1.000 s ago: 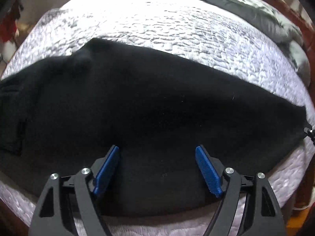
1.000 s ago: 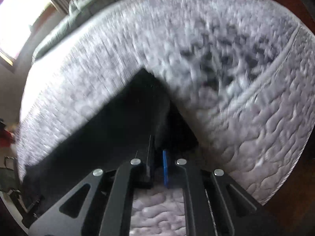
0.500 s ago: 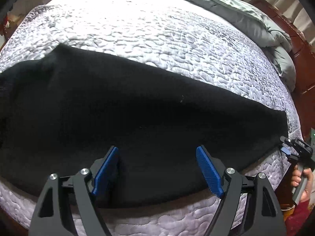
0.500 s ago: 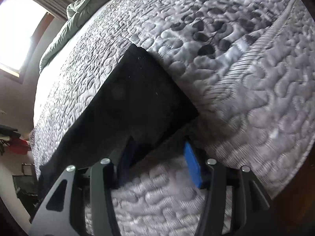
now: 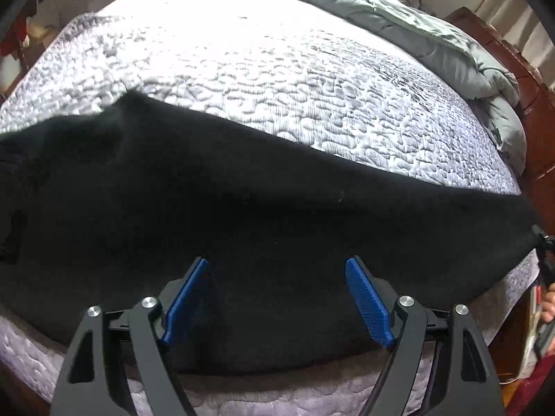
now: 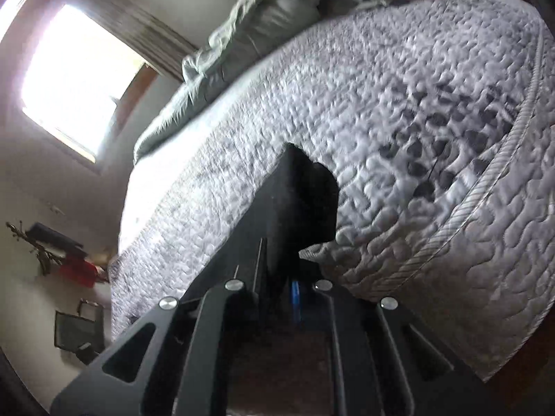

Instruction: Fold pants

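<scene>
Black pants [image 5: 242, 215] lie stretched left to right across the near part of a quilted grey-white mattress [image 5: 277, 79]. My left gripper [image 5: 277, 298] is open, its blue pads apart just above the pants' near edge. My right gripper [image 6: 288, 294] is shut on the leg end of the pants [image 6: 298, 201] and holds it lifted off the mattress [image 6: 416, 138] at the bed's corner. That gripper also shows at the far right edge of the left wrist view [image 5: 544, 253].
A rumpled grey-green duvet [image 5: 416, 31] lies along the far side of the bed. A wooden bed frame [image 5: 527, 79] stands at the right. A bright window [image 6: 76, 76] is on the wall, and dark and red items [image 6: 69, 263] sit by that wall.
My right gripper was open at the leg end half a second ago; it has now shut on the pants and lifted them. The left gripper stays open over the near edge.
</scene>
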`<action>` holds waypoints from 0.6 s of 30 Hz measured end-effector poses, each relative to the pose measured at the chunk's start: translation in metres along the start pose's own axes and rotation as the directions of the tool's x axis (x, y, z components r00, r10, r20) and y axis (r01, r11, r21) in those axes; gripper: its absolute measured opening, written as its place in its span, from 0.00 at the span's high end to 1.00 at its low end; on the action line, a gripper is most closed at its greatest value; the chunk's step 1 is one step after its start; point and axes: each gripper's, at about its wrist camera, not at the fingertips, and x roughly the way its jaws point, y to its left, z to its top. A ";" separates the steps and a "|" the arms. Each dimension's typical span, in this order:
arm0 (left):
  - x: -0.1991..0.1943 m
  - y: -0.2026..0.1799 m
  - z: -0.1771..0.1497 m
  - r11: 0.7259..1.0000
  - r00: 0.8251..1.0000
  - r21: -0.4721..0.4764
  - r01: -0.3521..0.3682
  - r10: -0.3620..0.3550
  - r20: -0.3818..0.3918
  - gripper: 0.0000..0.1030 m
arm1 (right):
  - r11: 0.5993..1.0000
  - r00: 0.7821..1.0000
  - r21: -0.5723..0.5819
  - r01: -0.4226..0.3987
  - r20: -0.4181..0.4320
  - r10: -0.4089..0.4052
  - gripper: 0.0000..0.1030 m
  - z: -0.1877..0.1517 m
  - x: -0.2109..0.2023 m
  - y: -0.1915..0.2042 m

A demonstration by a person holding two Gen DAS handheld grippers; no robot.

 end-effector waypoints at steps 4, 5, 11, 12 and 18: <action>0.024 0.012 -0.007 1.000 0.998 0.014 -0.024 0.025 -0.064 0.21 | 0.990 0.986 0.035 0.137 -0.100 -0.133 0.91 -0.010 0.031 -0.030; 0.026 0.014 -0.007 1.000 0.998 0.022 -0.017 0.019 -0.061 0.20 | 0.981 0.973 0.060 0.183 -0.153 -0.172 0.91 -0.017 0.048 -0.045; 0.009 0.014 -0.007 1.000 0.996 -0.009 0.019 -0.020 -0.084 0.19 | 0.978 0.975 0.080 0.192 -0.129 -0.181 0.91 -0.027 0.054 -0.050; 0.013 0.016 -0.007 1.000 0.996 -0.006 0.011 -0.011 -0.087 0.19 | 0.975 0.970 0.054 0.214 -0.133 -0.205 0.91 -0.026 0.055 -0.047; 0.008 0.025 -0.006 0.999 0.995 -0.019 0.045 -0.046 -0.084 0.20 | 0.958 0.949 0.014 0.285 -0.142 -0.281 0.91 -0.023 0.062 -0.017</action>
